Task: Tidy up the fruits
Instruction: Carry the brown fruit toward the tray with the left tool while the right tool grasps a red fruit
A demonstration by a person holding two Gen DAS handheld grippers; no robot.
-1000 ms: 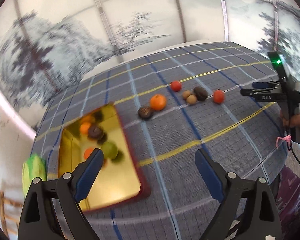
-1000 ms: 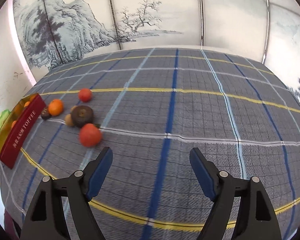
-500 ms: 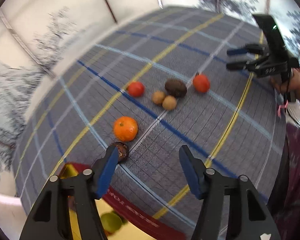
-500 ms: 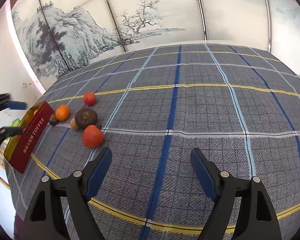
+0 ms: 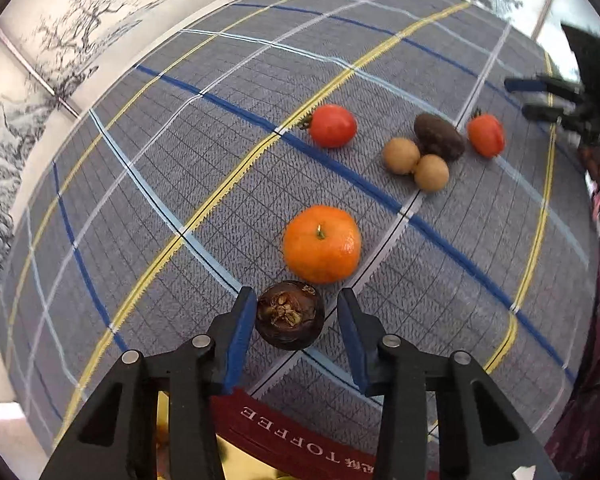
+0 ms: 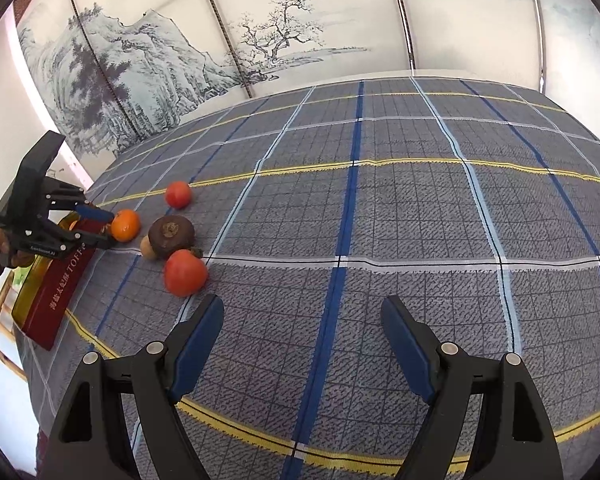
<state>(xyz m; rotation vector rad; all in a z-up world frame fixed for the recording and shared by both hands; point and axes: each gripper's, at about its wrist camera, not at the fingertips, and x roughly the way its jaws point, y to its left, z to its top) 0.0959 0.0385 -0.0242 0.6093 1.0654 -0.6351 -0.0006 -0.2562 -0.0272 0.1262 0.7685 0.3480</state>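
Note:
A dark mangosteen [image 5: 290, 316] lies on the plaid cloth between the jaws of my left gripper [image 5: 296, 294]. The jaws are closing: the left pad touches the fruit and the right pad stands a little off it. Just beyond it sits a mandarin [image 5: 321, 243]. Farther off are a tomato [image 5: 333, 125], two longans [image 5: 401, 155], a dark brown fruit [image 5: 439, 136] and a second tomato [image 5: 486, 135]. My right gripper [image 6: 302, 312] hangs open over bare cloth, with the nearest tomato [image 6: 185, 272] just off its left finger. The left gripper [image 6: 100, 226] shows there beside the mandarin [image 6: 125, 225].
A red tin [image 5: 300, 436] lettered TOFFEE, gold inside, sits right under my left gripper, at the table's left edge [image 6: 56, 296]. A painted screen [image 6: 260, 40] stands behind the table. The cloth [image 6: 420, 220] to the right of the fruits is bare.
My left gripper has swung from above the tin over to the fruits, tipped downward, and narrowed its jaws around the mangosteen. The right gripper has hardly moved.

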